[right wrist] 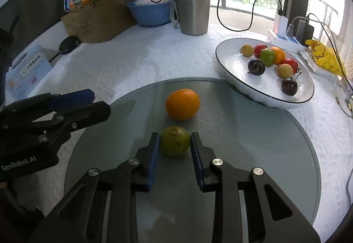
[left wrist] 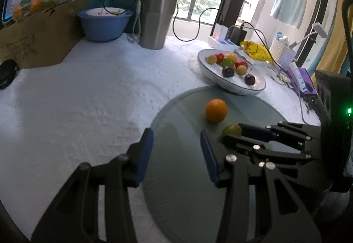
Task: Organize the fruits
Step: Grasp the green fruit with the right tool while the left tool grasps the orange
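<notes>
Green lime [right wrist: 175, 141] sits on a round grey mat [right wrist: 253, 132], pinched between the blue pads of the right claw [right wrist: 174, 150]. Left claw [left wrist: 174, 154] hovers partly open, empty. Lift straight up, clear the orange [right wrist: 182, 104] just beyond, then lower gently among the fruit on the white plate [right wrist: 231, 62].

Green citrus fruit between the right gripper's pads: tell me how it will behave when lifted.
The green citrus fruit is round, so it would probably roll on the smooth grey mat if released. The right gripper pinches it near its widest part, so the grip looks fairly secure. Its rind looks firm, unlikely to squash.
</notes>
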Available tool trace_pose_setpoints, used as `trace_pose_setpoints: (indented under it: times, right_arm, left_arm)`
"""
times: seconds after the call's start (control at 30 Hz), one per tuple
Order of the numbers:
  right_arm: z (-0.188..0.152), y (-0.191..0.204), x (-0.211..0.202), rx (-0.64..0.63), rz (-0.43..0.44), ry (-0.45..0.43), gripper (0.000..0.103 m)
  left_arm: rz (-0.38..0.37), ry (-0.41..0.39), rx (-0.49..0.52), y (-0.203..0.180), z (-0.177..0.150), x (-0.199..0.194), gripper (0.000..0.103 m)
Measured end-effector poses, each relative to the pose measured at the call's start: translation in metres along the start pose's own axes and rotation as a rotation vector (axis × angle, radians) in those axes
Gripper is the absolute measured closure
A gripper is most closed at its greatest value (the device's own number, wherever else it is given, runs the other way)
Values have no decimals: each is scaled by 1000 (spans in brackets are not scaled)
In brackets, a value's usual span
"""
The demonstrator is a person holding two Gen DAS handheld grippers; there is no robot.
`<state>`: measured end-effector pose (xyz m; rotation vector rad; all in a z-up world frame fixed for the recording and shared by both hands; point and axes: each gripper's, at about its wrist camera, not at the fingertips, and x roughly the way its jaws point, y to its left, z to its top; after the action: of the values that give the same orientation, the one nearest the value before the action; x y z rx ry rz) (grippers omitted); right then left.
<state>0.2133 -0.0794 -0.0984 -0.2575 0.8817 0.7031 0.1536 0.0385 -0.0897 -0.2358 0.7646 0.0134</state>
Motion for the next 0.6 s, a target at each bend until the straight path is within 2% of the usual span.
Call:
trace_pose_setpoints:
  times: [0.2, 0.6]
  right_arm:
    - [0, -7, -6, 9, 14, -13, 74]
    - [2, -52, -25, 83, -24, -59, 74]
  left_arm:
    - [-3, 10, 24, -11, 6, 7, 57]
    - [-29, 47, 98, -48, 22, 37, 57]
